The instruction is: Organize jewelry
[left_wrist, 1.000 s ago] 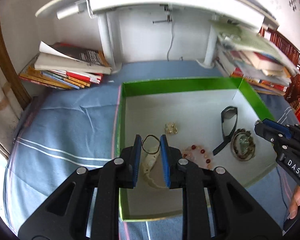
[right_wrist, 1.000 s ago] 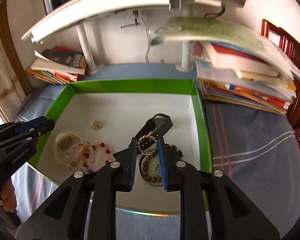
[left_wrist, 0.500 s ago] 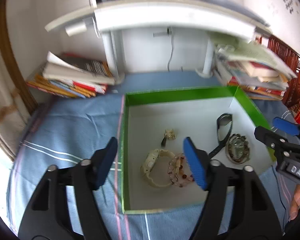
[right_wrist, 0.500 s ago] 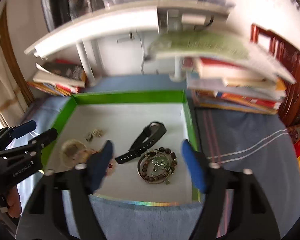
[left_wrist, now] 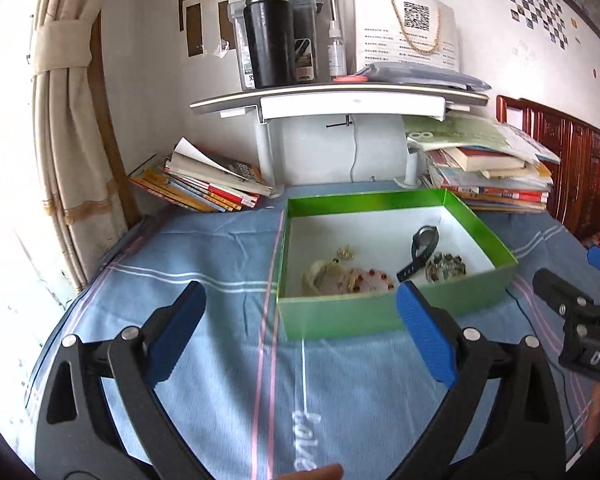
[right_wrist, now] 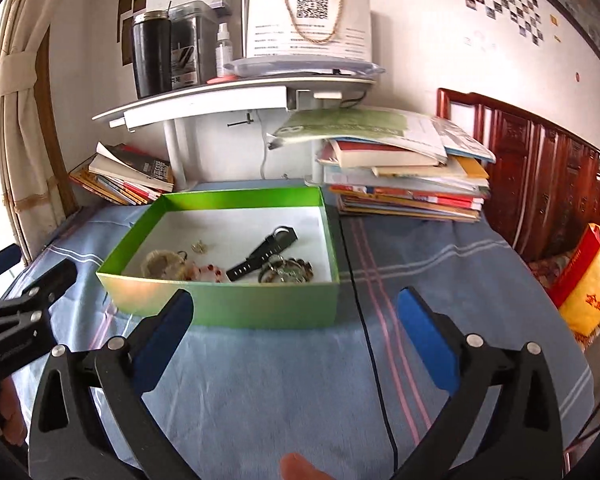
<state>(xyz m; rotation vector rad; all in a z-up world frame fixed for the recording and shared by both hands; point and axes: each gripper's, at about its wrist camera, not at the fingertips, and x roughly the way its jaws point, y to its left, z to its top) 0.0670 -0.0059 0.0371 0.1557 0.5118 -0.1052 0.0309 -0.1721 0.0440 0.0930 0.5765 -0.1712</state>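
Observation:
A green box (left_wrist: 380,314) (right_wrist: 228,306) with a white inside stands on the blue cloth. In it lie a cream watch (left_wrist: 320,274) (right_wrist: 160,262), a red-beaded bracelet (left_wrist: 370,278) (right_wrist: 210,270), a small gold trinket (left_wrist: 345,252) (right_wrist: 199,245), a black watch (left_wrist: 422,248) (right_wrist: 266,252) and a brown bead bracelet (left_wrist: 446,266) (right_wrist: 288,270). My left gripper (left_wrist: 300,330) hangs in front of the box's near wall, its jaws still opening, nothing between them. My right gripper (right_wrist: 294,334) is likewise back from the box, jaws opening and empty.
Book stacks lie at the back left (left_wrist: 204,186) and back right (left_wrist: 488,168) (right_wrist: 404,176). A white shelf (left_wrist: 340,100) carries a black flask (left_wrist: 270,40). A curtain (left_wrist: 64,140) hangs left, a wooden chair (right_wrist: 540,168) and a red-yellow bag (right_wrist: 588,300) stand right. A black cable (right_wrist: 376,360) crosses the cloth.
Both grippers let go of the pieces they held inside the box, opened wide, and drew back and up, out of the box to its near side.

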